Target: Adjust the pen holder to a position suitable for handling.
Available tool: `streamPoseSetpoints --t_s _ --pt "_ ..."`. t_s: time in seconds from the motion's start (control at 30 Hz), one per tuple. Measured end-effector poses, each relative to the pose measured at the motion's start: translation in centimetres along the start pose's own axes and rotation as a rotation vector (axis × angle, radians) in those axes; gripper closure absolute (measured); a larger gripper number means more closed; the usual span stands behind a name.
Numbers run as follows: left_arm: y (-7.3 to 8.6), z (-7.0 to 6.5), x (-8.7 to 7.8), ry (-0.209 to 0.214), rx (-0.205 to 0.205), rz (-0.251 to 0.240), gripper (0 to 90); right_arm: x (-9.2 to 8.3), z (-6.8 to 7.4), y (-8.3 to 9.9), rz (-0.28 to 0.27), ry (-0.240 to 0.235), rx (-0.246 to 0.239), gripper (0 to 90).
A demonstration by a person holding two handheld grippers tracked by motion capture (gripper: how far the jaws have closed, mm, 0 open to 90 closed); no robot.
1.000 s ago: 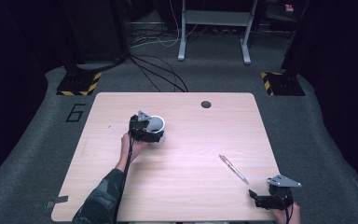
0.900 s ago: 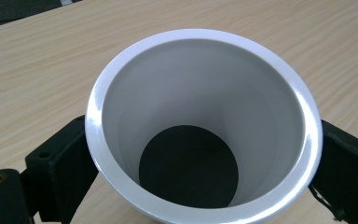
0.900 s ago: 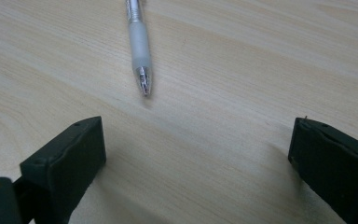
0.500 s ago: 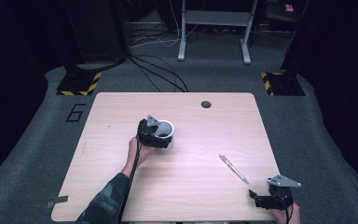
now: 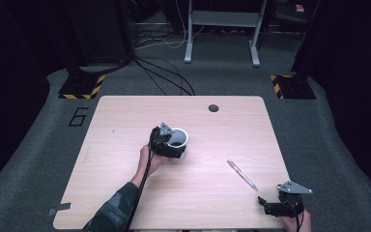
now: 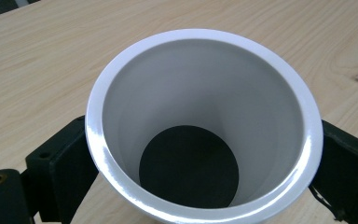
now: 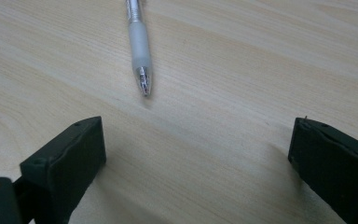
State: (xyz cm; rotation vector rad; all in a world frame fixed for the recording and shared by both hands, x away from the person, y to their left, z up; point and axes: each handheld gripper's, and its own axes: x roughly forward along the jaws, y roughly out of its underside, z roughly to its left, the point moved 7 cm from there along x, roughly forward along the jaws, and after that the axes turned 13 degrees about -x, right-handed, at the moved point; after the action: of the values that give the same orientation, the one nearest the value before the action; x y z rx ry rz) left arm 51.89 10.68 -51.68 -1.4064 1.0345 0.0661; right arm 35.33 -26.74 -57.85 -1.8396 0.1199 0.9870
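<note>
White cup (image 6: 200, 126) between left tool (image 5: 166, 145) jaws

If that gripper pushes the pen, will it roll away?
Probably a little. The pen looks round and smooth, and it lies flat on the bare wooden table, so a sideways nudge may roll it. It looks thin and light, so it should slide easily. The right gripper is open, with the pen's tip just ahead of it.

Hazard-striped floor blocks (image 5: 82, 87), cables (image 5: 166, 77), metal frame (image 5: 222, 29).
</note>
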Motion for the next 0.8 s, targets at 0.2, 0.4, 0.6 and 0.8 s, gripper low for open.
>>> streamPoseSetpoints --t_s 0.2,0.4,0.6,0.8 --pt "0.1 -1.1 0.2 0.020 0.016 0.000 6.3 0.0 0.0 0.0 0.000 0.000 0.000 3.4" --pt "0.1 -2.5 0.6 0.045 0.024 0.002 6.3 0.0 0.0 0.0 0.001 -0.001 0.003 3.4" --pt "0.2 -3.7 0.9 0.056 0.028 -0.002 6.2 0.0 0.0 0.0 0.001 -0.001 0.003 3.4" --pt "0.2 -4.4 1.1 0.065 0.034 -0.003 6.2 0.0 0.0 0.0 0.000 0.000 0.000 3.4"
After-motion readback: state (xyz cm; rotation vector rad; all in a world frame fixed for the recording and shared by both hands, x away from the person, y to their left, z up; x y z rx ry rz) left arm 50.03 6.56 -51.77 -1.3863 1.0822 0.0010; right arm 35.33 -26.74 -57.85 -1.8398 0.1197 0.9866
